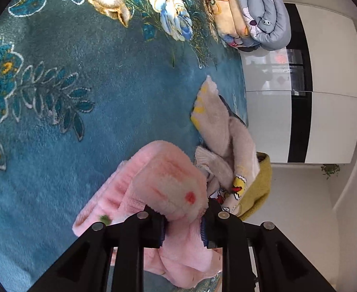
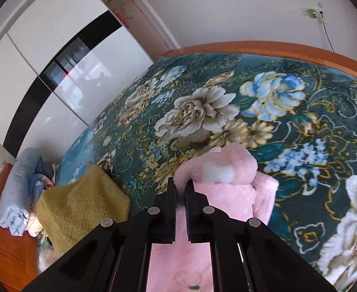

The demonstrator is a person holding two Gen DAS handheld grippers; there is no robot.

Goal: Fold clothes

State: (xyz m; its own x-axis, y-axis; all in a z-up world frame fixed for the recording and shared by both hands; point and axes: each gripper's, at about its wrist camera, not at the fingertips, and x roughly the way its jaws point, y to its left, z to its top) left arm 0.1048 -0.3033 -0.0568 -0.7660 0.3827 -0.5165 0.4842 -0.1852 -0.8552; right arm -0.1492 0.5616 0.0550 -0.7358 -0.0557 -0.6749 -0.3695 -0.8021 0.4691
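From the left wrist, the left gripper (image 1: 184, 221) stands part open, fingers astride a thick fold of the pink fleece garment (image 1: 164, 185) lying on the floral blanket (image 1: 69, 97). From the right wrist, the right gripper (image 2: 181, 189) is pinched nearly closed on the pink fleece garment's (image 2: 227, 189) near edge, the bulk extending far-right.
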